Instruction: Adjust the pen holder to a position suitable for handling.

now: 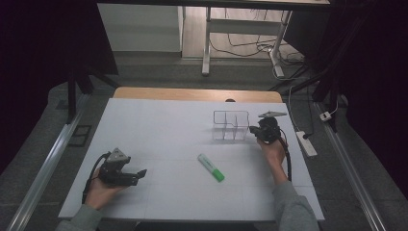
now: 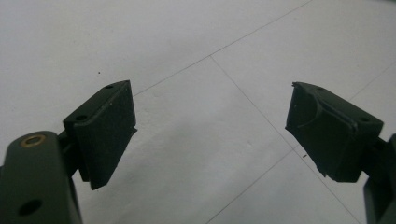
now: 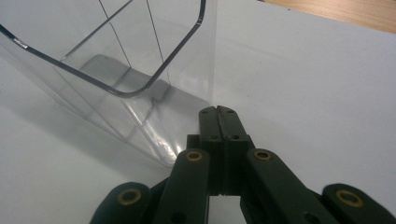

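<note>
My right tool [image 3: 218,112], jaws pressed together, sat against the clear organizer [image 1: 231,126] right of centre; my left tool [image 2: 210,135] gaped wide, lower left, gripping nothing.

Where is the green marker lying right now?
In the high view the green marker lies flat on the white table, right of centre, apart from the left gripper and nearer the person than the clear organizer.

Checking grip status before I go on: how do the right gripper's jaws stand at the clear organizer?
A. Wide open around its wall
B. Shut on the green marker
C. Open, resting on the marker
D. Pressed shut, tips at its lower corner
D: in the right gripper view the right gripper has its jaws pressed together, tips at the lower corner of the clear organizer.
</note>
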